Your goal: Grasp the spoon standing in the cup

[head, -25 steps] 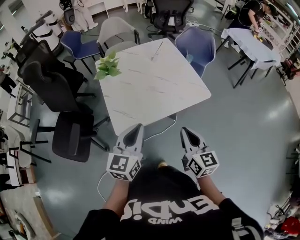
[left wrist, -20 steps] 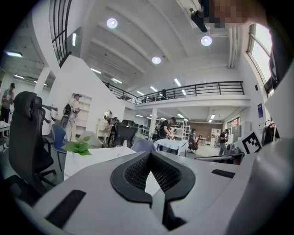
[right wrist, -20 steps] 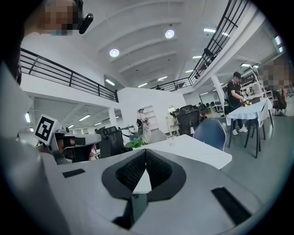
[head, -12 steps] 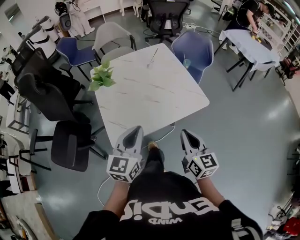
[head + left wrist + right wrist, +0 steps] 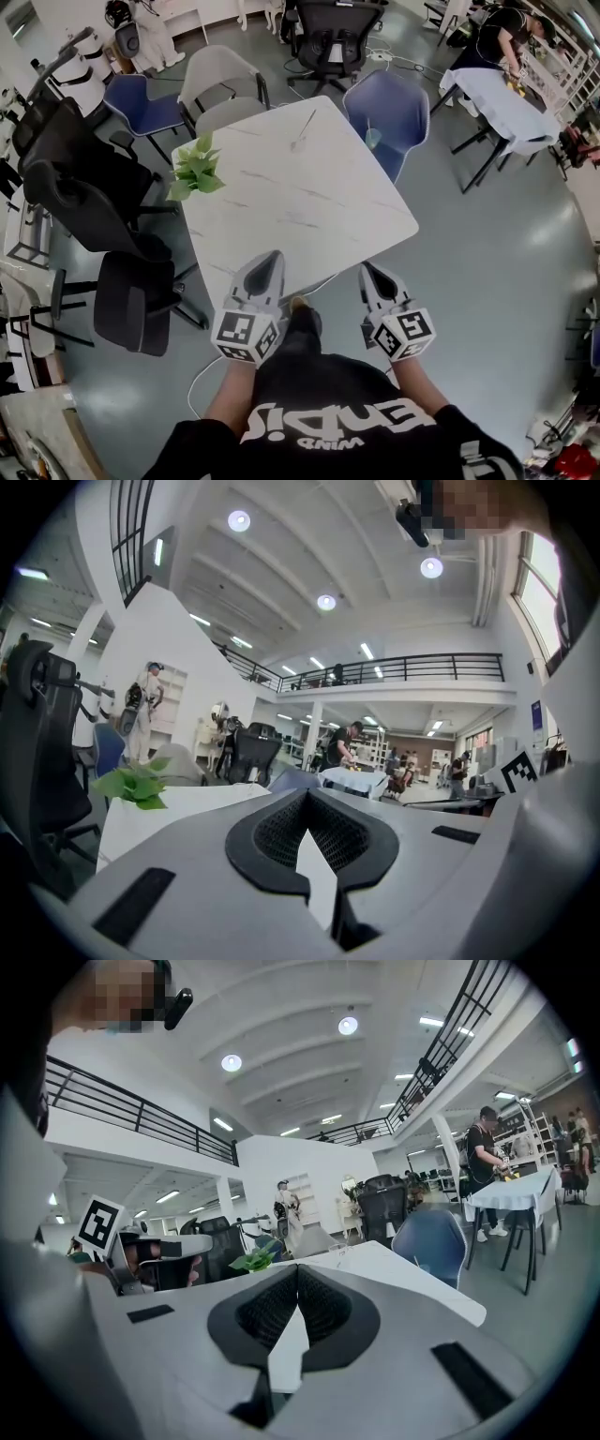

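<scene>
While standing at the near corner of the white table [image 5: 309, 206], holds the left gripper [image 5: 272, 256] and the right gripper [image 5: 367, 270] side by side, low and almost level, both aimed across the table. Has the left jaws clenched tip to tip, gripping nothing. Has the right jaws pressed together the same way, also gripping nothing. Lays the left gripper's tip over the near table edge in the head view, the right one just beside that edge; cannot tell whether either touches.

Shows the cup [image 5: 297, 143] well apart from both grippers, upright near the far edge of the table, clear glass. Shows the spoon [image 5: 309, 120] standing in that cup, handle leaning up and away toward the far side. Picks out the same cup [image 5: 339, 1252], small, beyond the right jaws in the right gripper view.

Places a leafy green plant [image 5: 194, 169] at the table's left edge, with a grey chair [image 5: 220, 84] near the far left side. Sets a blue chair [image 5: 389, 103] at the far right side and a black office chair [image 5: 75, 183] off to the left. Catches the plant [image 5: 139, 786] left of the left jaws in the left gripper view.
</scene>
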`<act>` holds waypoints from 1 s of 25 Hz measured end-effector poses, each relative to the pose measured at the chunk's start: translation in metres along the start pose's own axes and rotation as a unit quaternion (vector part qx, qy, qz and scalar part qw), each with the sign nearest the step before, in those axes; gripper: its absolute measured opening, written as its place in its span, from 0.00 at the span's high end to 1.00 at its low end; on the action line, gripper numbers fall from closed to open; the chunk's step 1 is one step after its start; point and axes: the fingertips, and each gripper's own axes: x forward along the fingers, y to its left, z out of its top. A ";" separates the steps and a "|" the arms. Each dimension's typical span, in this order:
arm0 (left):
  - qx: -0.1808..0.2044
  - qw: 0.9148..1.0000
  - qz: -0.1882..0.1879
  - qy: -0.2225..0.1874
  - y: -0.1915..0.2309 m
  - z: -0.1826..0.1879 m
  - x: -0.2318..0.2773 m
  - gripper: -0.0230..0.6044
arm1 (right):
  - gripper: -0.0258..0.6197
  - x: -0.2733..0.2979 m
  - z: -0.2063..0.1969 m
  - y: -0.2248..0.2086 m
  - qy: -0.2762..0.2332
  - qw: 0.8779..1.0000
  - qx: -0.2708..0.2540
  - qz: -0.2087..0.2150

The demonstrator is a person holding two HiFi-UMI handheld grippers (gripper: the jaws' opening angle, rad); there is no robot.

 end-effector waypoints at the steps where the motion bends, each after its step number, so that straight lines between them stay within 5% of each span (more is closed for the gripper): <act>1: -0.001 1.000 0.000 0.001 0.004 0.001 0.007 0.94 | 0.94 0.007 0.003 -0.003 0.000 1.000 -0.001 0.001; 25: 0.000 1.000 -0.021 0.010 0.084 0.045 0.147 0.94 | 0.94 0.151 0.057 -0.060 -0.003 1.000 0.004 0.019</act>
